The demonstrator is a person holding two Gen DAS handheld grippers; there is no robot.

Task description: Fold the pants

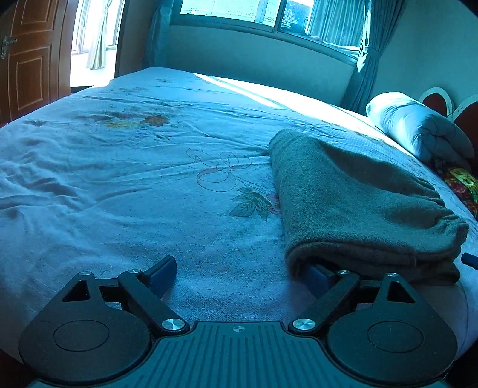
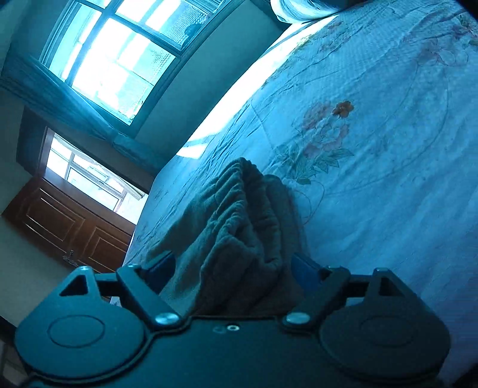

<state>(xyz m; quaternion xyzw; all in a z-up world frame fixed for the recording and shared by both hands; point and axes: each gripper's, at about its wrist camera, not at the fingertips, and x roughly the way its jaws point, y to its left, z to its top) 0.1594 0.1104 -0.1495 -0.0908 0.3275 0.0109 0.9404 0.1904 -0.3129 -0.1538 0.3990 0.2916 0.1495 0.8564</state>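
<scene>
- Bedroom scene: wide bed under a pale blue flower-print bedspread (image 1: 134, 185), window (image 1: 239, 12) with curtains behind it, brown panelled wooden door (image 1: 27, 59) at left.
- Left gripper (image 1: 243, 274): jaws spread wide. Left finger sits over bare bedspread; right finger (image 1: 321, 276) is tucked under the near corner of the folded grey fleece pants (image 1: 358, 203), touching the fabric. Nothing is between the two fingers, no grasp.
- Right gripper (image 2: 233, 271): jaws also wide, with the bunched pants end filling the gap between them. Both blue pads (image 2: 301, 267) flank the cloth; cannot tell if they press on it.
- Pants lie on the right part of the bed in the left wrist view, folded into a thick multi-layer bundle. Long axis runs from the near bed edge away toward the window side, slanting left as it goes.
- Gathered elastic waistband (image 1: 448, 221) is at the near right end; the smooth folded end points away.
- Left wrist view only: full outline of the bundle, rolled white quilt (image 1: 418, 128) near the headboard, a dark blue tip (image 1: 469, 258) at the right edge just past the bundle.
- Right wrist view only: camera is rolled sideways, looks along the pleated waistband end-on, and shows the bedspread's red flower print (image 2: 343, 109) beyond the pants.
</scene>
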